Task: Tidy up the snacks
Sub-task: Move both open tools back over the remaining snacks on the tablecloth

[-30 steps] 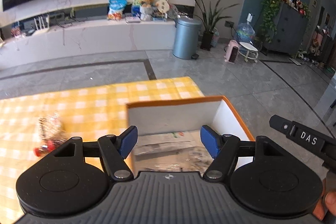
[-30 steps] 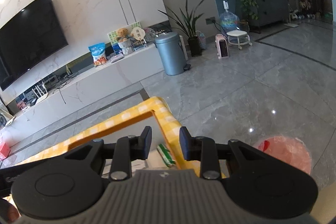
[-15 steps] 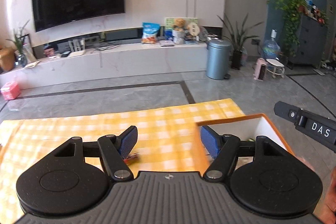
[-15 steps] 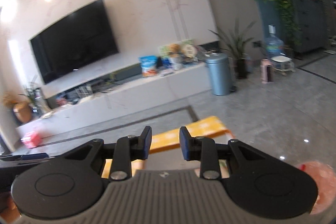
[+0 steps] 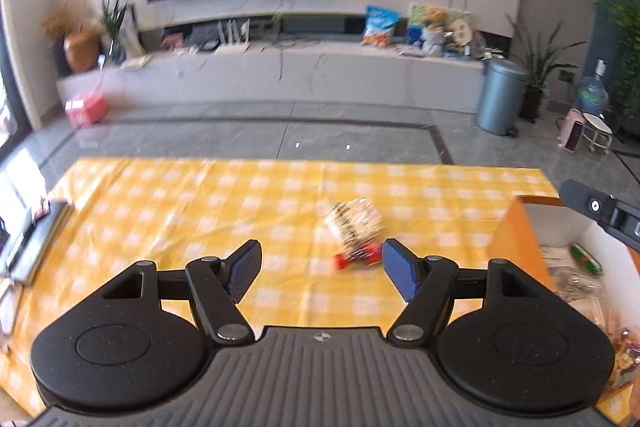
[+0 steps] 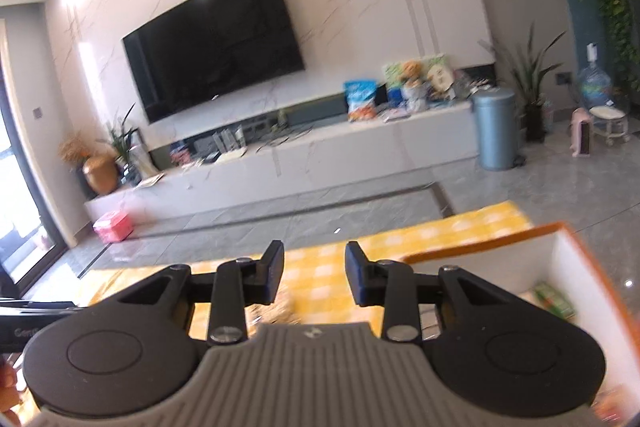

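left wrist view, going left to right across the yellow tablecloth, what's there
dark flat object at the cloth's left edge → clear snack bag with a red end → orange-rimmed box with snacks inside

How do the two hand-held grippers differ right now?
The left hand-held gripper stands wide open; the right hand-held gripper shows a much narrower gap, its jaws having just been opening. The left one's pads are bright blue; the right one's look dark. The left one lines up with the snack packet on the yellow checked cloth; the right one sits beside the orange-rimmed box. Both hold nothing.
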The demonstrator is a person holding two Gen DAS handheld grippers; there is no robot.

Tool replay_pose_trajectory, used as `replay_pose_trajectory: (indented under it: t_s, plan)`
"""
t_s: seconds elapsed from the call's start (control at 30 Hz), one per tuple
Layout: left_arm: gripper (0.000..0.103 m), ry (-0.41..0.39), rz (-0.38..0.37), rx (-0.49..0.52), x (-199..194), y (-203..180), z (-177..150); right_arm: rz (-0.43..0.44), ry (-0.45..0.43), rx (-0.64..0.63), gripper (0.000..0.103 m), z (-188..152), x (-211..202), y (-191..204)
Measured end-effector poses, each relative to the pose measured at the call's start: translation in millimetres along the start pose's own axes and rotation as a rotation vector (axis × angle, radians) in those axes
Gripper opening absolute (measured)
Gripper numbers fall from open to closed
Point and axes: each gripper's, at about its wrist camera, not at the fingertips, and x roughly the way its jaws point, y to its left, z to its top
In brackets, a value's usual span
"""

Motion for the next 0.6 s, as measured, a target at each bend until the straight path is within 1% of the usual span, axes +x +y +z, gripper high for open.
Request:
replay_pose_trajectory:
  t_s: [0.07, 0.13, 0.2, 0.27, 0.33, 0.4, 0.43, 0.53, 0.6]
  plan:
    - [0.081, 0.026, -0.007, -0.032, 10.4, 18.2, -2.9, 0.015, 0.03, -0.002, 0.033, -6.9, 13.4, 9.2]
    - [0.081, 0.042, -0.01, -0.056, 23.8, 32.0, -7.7, -0.005, 0.061, -0.056, 0.039, -16.8, 25.6, 22.1]
    - [0.081, 0.042, 0.008, -0.064, 37.2, 42.5, -16.2, -0.053, 0.087, -0.164, 0.039, -28.4, 37.1, 37.5]
    - [0.081, 0.048, 0.032, -0.063, 49.7, 53.2, -28.5, -0.075, 0.112, -0.248, 0.039, -40.7, 47.8, 48.1]
    - [0.081, 0.062, 0.037, -0.067, 65.4, 64.3, -38.5, -0.069, 0.153, -0.322, 0.04, -52.4, 59.9, 54.4]
    - [0.081, 0.098, 0.042, -0.105, 85.6, 77.8, -44.0, -0.056, 0.197, -0.416, 0.047, -61.6, 73.8, 58.3]
    - [0.081, 0.115, 0.043, -0.131, 95.0, 84.7, -46.3, -0.05, 0.205, -0.474, 0.047, -65.9, 81.2, 63.1]
    - [0.081, 0.152, -0.008, -0.181, 117.0, 101.1, -52.6, -0.037, 0.232, -0.628, 0.049, -75.6, 102.3, 79.9]
    - [0.079, 0.18, -0.012, -0.23, 127.8, 109.4, -53.8, -0.036, 0.275, -0.717, 0.049, -77.9, 121.5, 89.1]
